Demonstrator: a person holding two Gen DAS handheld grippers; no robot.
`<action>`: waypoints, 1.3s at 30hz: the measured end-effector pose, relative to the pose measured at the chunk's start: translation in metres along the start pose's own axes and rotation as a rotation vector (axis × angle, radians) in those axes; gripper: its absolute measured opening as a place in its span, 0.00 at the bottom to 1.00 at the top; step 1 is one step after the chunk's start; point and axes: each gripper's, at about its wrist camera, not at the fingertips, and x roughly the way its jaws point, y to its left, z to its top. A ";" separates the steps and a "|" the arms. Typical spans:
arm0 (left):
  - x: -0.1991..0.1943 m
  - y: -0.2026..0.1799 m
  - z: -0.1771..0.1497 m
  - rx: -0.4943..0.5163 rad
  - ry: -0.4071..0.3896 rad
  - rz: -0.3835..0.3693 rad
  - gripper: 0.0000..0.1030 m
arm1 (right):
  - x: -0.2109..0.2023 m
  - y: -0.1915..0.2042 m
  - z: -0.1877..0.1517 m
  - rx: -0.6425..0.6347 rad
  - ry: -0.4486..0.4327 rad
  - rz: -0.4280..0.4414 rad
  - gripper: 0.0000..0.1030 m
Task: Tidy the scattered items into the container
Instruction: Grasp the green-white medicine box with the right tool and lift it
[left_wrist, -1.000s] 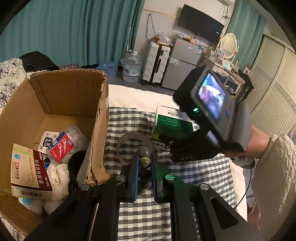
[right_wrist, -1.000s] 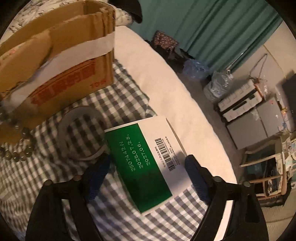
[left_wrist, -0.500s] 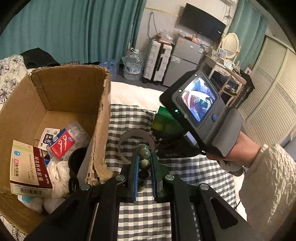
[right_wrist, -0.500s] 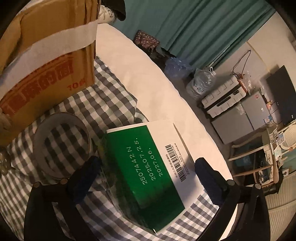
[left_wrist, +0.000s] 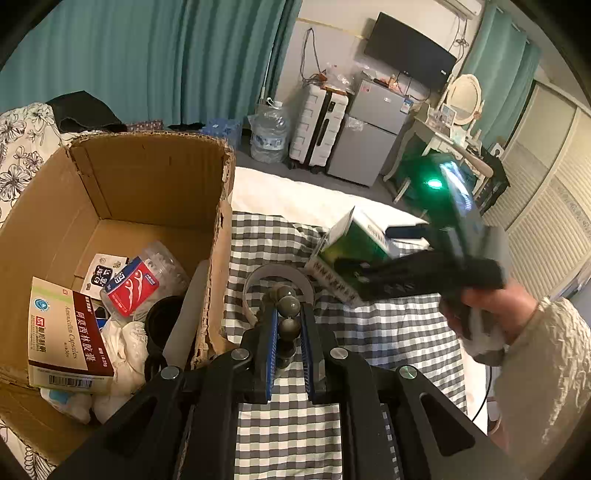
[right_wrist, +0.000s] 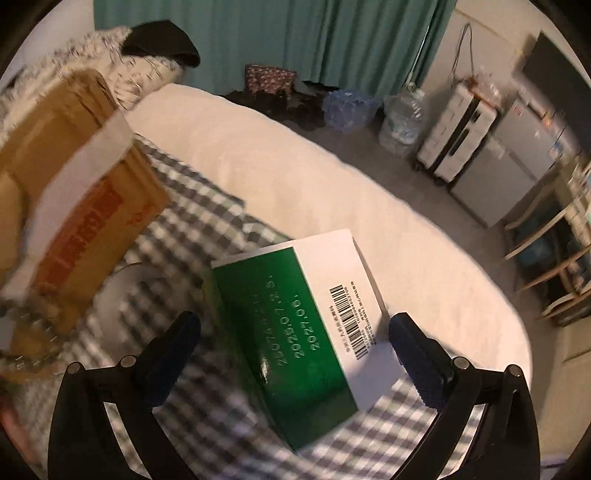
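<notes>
My left gripper (left_wrist: 288, 317) is shut on a bracelet of dark green beads (left_wrist: 289, 305), held above the checked cloth beside the cardboard box (left_wrist: 147, 184). My right gripper (right_wrist: 291, 328) stands wide open astride a green and white carton (right_wrist: 295, 325), one finger on each long side with a thin gap to each. In the left wrist view that carton (left_wrist: 354, 247) looks tipped. A grey tape roll (left_wrist: 255, 275) lies between the carton and the cardboard box (right_wrist: 74, 192). The bead bracelet (right_wrist: 29, 354) shows blurred at the left edge.
The cardboard box holds a medicine packet (left_wrist: 70, 332), a clear bottle with a red label (left_wrist: 136, 288) and white tissue. A checked cloth (left_wrist: 288, 435) covers a white bed (right_wrist: 295, 166). A hand in a pale sleeve (left_wrist: 535, 362) holds the right gripper. A suitcase and a fridge stand beyond.
The right gripper has rolled and shifted over the green carton, and its jaws have widened around it. The carton now sits more tipped. The left gripper and the beads have stayed put.
</notes>
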 end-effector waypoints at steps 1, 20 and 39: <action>-0.001 0.001 0.000 -0.001 0.001 0.002 0.11 | -0.004 0.000 -0.004 0.001 0.001 0.035 1.00; 0.018 -0.023 -0.017 0.059 0.060 -0.020 0.17 | 0.008 0.009 -0.001 -0.091 -0.050 -0.093 1.00; 0.065 -0.044 -0.060 0.144 0.076 0.075 0.67 | -0.057 -0.005 -0.083 0.291 -0.166 -0.182 0.88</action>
